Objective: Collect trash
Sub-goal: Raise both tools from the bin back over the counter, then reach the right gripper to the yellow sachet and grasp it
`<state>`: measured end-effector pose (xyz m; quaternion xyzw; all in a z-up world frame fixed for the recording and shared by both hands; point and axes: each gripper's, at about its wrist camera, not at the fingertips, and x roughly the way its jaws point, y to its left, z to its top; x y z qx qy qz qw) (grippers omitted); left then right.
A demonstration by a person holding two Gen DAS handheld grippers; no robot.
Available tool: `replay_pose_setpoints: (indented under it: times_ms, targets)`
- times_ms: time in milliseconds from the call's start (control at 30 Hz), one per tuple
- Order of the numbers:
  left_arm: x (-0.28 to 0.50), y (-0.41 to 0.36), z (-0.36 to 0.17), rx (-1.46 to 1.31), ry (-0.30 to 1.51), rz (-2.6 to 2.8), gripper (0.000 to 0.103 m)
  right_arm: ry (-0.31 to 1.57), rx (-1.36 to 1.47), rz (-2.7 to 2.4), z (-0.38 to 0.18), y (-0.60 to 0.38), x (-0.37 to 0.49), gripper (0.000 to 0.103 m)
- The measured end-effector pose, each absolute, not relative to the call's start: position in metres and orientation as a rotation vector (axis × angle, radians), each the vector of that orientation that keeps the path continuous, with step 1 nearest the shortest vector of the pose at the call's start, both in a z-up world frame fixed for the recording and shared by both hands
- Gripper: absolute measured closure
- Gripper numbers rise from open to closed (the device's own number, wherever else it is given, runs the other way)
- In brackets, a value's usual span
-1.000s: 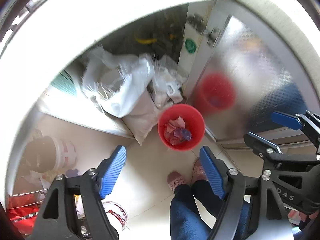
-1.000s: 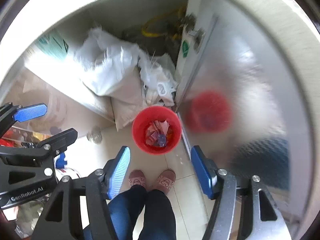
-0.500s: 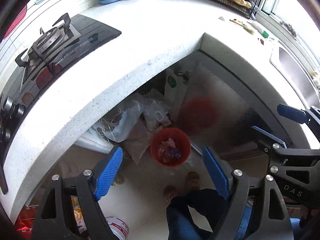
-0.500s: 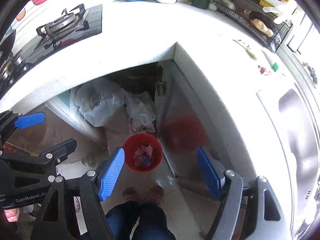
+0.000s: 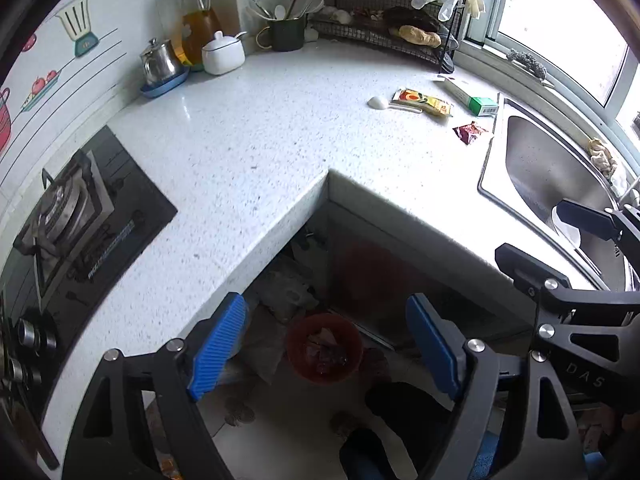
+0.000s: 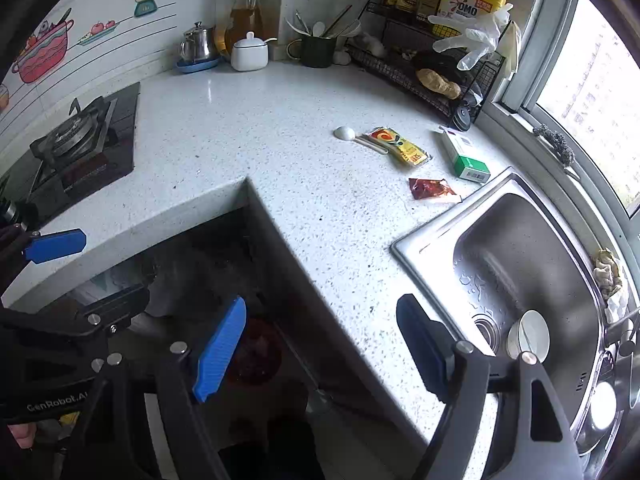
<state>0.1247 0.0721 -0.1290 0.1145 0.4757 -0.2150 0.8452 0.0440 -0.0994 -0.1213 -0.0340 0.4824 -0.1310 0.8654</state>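
Trash lies on the white speckled counter (image 5: 248,128) near the sink: a yellow wrapper (image 5: 422,102) (image 6: 398,144), a dark red wrapper (image 5: 471,133) (image 6: 432,189), a white-green box (image 5: 472,98) (image 6: 464,158) and a white spoon (image 5: 384,104) (image 6: 352,135). A red bin (image 5: 324,348) (image 6: 256,350) holding wrappers stands on the floor below the counter corner. My left gripper (image 5: 326,348) is open and empty, high above the bin. My right gripper (image 6: 320,346) is open and empty above the counter edge.
A steel sink (image 6: 520,256) with a white cup (image 6: 528,334) is at the right. A gas stove (image 5: 68,220) is at the left. Jars, a kettle (image 6: 196,46) and a wire rack (image 6: 432,68) line the back wall. The person's legs stand by the bin.
Both grippers have risen from near the floor over the bin to above counter height. The countertop, the stove and the sink have come into view. Both grippers stayed open.
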Motion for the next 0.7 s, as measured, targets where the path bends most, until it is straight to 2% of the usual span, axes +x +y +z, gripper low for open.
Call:
replay_pose_setpoints:
  times_ms: [400,700]
  targets:
    - [0.213,-0.01,-0.109,0.246,0.973,-0.529,0.021,0.993,-0.074,-0.319,-0.098,-0.171,0.109,0.027]
    - [0.276,-0.066,-0.126,0.226,1.021,-0.531,0.021,1.036,-0.087,-0.334,-0.104,-0.223,0.164,0.027]
